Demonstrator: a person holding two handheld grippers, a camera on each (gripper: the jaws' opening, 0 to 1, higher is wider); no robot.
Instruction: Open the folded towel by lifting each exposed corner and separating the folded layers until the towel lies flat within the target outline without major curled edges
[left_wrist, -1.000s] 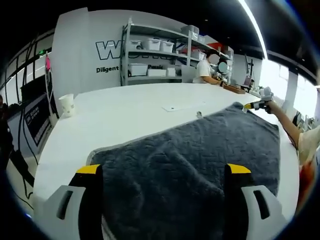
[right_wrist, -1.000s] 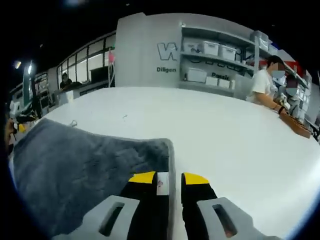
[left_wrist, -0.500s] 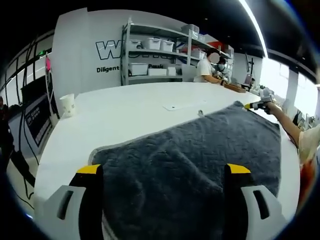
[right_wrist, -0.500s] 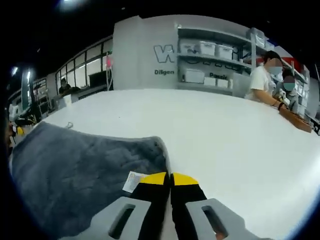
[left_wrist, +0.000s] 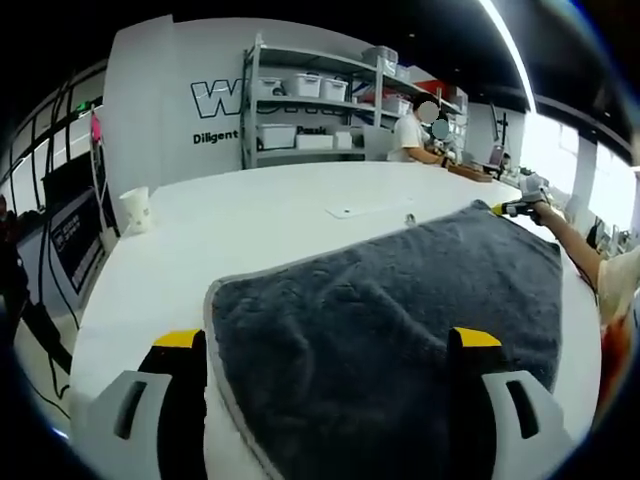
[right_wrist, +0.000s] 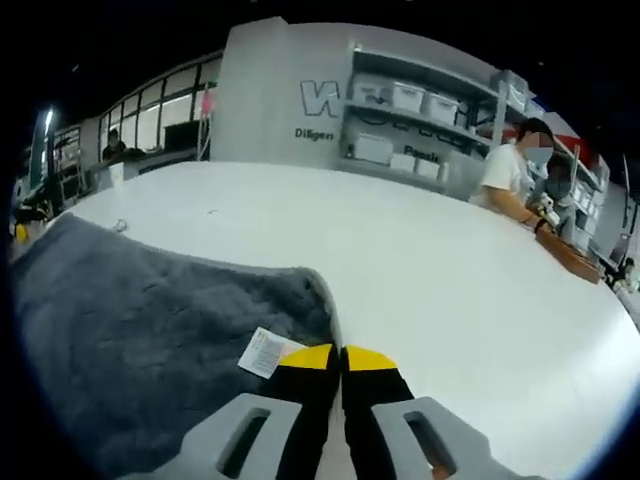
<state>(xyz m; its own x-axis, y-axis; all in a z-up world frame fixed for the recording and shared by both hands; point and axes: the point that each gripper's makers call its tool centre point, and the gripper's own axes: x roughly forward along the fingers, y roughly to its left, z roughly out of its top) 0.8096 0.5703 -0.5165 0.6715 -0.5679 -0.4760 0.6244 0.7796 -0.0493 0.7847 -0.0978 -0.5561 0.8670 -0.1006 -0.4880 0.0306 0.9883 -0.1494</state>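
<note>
In the left gripper view the near edge of the towel (left_wrist: 390, 330) runs out of sight at the bottom of the frame, between and behind the two jaws of the left claw (left_wrist: 330, 345), so how far it reaches cannot be told. At the right of the frame the right claw (left_wrist: 512, 209) is too small to show how its jaws stand.

In the right gripper view the towel (right_wrist: 140, 320) is cut off at the left and lower left. The right claw (right_wrist: 338, 357) covers the towel's corner where its tips meet. The print on the white label (right_wrist: 262, 352) is too small to read. The worktop (right_wrist: 450, 290) runs off at the right.
</note>
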